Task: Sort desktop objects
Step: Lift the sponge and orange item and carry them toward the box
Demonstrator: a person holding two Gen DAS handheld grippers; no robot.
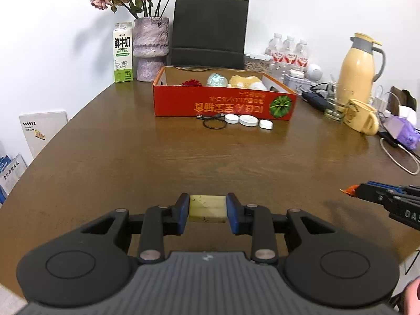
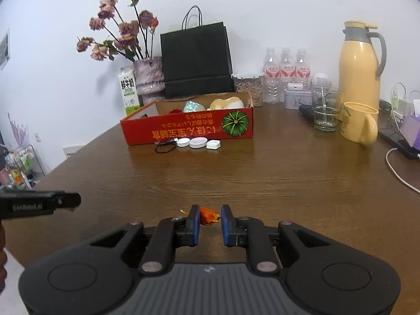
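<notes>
The left gripper [image 1: 208,211] pinches a pale yellow block [image 1: 207,208], a rectangular, matte, speckled piece, between its blue pads near the table's front edge. The right gripper [image 2: 209,219] has its blue pads around a crumpled orange scrap [image 2: 208,216]; the left pad touches it, but a sliver of gap shows at the right pad, so I cannot tell whether the grip is closed. The scrap sits low over the brown wood-grain table [image 2: 262,178], also near the front edge.

Toward the middle of the back edge stands a red cardboard box [image 1: 223,102], open-topped and printed with a green pumpkin, holding a red flower, a shiny wrapped lump and a soft cream toy. Against its front wall lie a looped black cable [image 1: 214,122], two round white discs [image 1: 240,119] and a small white rounded square [image 1: 266,124]. Toward the right edge stand a yellow mug [image 2: 359,122], a clear glass [image 2: 325,109] and a tall cream jug [image 2: 361,63].
</notes>
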